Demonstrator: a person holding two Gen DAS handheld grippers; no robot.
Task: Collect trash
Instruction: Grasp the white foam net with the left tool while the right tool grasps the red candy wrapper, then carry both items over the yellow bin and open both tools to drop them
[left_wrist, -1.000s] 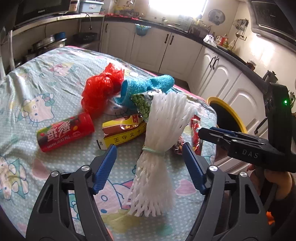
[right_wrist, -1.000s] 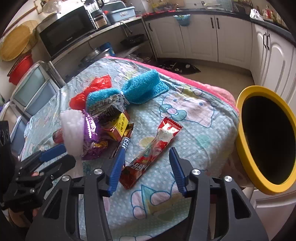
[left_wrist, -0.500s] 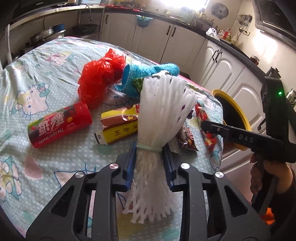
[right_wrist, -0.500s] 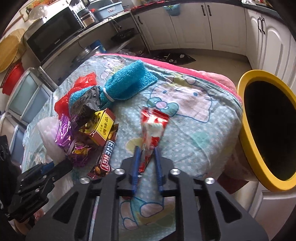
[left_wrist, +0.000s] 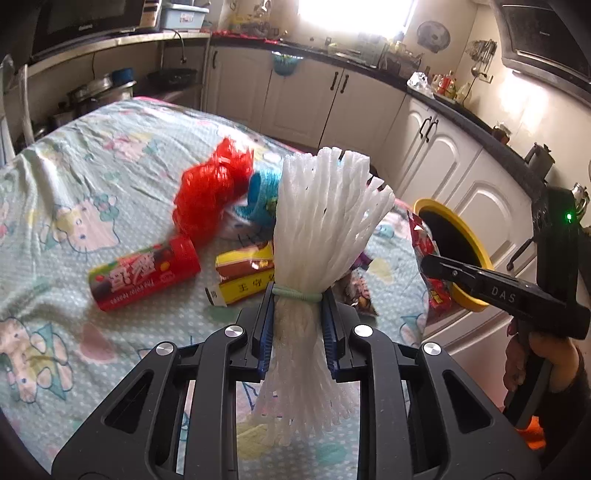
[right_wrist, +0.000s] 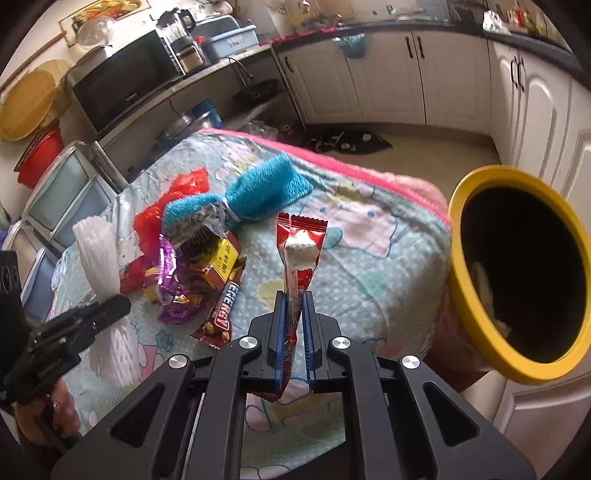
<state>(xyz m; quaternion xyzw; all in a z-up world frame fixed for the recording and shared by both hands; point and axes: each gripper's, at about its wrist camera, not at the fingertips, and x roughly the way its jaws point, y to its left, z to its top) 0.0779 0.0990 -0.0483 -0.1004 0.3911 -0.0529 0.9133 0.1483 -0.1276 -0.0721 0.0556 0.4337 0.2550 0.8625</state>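
Both jaws pinching: left foam net (left_wrist: 321, 229), closing | right red wrapper (right_wrist: 301, 251) | yellow bin (right_wrist: 476, 354) beside table

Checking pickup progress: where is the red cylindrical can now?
In the left wrist view the red can lies on its side on the tablecloth, left of the yellow box.

On the cartoon-print cloth-covered table (right_wrist: 388, 236), a red cylindrical snack tube (left_wrist: 144, 273) lies left of a yellow and red carton (left_wrist: 245, 273). Behind them sit a red mesh bag (left_wrist: 210, 192) and a blue knitted cloth bundle (right_wrist: 258, 192). A round yellow-rimmed black bin (right_wrist: 476, 332) stands beside the table's right edge, below tabletop level.
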